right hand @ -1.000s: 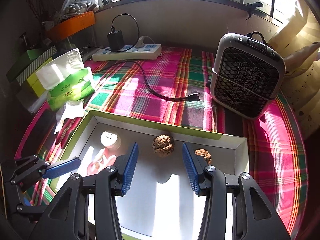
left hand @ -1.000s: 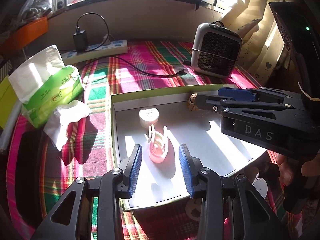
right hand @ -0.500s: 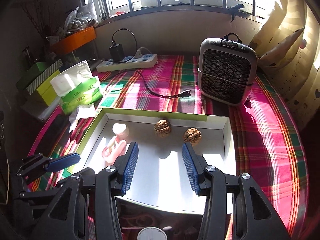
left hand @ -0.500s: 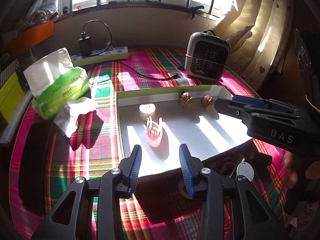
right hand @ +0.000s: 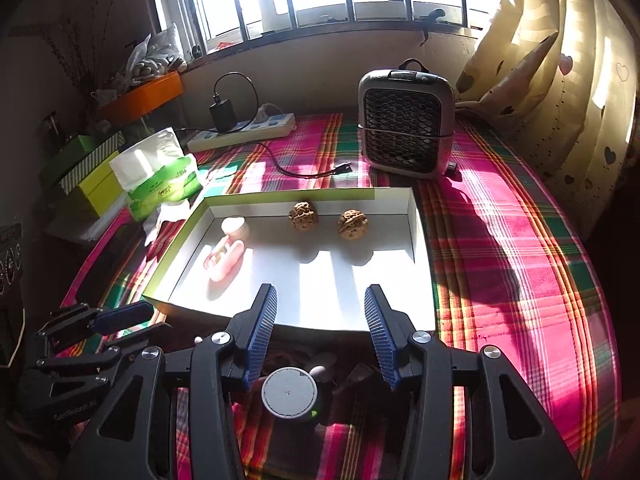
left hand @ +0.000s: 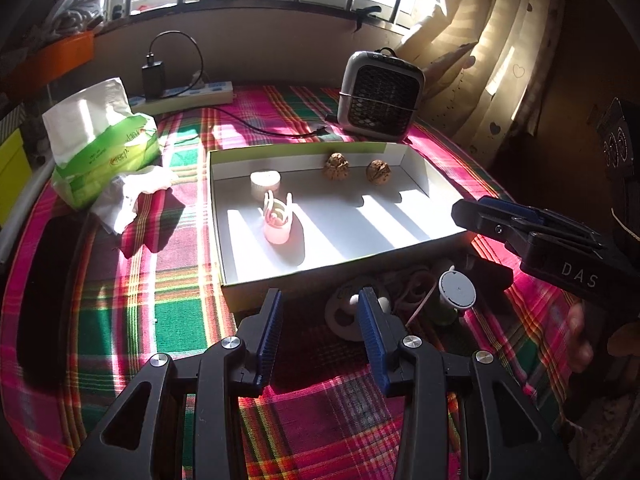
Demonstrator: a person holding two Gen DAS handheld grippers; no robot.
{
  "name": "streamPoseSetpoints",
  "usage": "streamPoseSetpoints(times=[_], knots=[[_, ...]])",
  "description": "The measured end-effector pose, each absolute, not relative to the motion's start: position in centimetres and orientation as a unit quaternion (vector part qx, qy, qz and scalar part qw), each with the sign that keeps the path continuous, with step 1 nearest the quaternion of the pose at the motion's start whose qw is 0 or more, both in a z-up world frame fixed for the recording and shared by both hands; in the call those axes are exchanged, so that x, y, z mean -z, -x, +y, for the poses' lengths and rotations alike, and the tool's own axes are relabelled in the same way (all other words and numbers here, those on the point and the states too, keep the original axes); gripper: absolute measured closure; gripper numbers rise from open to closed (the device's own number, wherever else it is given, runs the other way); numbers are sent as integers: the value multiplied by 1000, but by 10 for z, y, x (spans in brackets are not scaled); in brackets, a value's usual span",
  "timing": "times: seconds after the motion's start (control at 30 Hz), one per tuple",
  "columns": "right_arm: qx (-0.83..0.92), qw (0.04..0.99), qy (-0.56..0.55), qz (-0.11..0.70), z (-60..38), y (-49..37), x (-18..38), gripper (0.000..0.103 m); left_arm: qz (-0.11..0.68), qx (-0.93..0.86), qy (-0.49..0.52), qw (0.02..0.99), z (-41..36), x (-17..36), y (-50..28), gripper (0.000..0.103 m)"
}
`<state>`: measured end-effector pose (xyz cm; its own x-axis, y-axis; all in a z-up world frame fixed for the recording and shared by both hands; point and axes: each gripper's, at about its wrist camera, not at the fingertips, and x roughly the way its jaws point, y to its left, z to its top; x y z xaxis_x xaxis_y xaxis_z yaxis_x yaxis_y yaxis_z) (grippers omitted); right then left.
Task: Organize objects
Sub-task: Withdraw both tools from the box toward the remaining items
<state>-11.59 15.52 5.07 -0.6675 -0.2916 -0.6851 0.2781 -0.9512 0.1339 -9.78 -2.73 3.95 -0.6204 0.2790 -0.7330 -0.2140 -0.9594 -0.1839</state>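
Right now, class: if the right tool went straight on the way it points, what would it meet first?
Probably the round white-topped item lying between the right tool's open jaws, before the white tray. Depth is uncertain.

Small clutter in the box's shadow — shapes too dark to identify

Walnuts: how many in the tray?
2. One walnut sits mid-way along the white tray's far wall; the other walnut lies right of it, apart. None seem hidden.
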Motion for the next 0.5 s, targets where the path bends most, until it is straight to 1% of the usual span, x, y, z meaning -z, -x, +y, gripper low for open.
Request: streamPoseSetpoints(times=[0.17,0.27,0.5], knots=[[914,160,-373,-9,158,100,-46,56,-43,-889,427,159,-20,-32,97,61],[913,158,-376,-14,161,93,-41,56,-50,-883,434,173,-16,-29,100,61],[913,150,-378,-16,169,80,-35,56,-33,-877,445,179,-6,-21,107,60]])
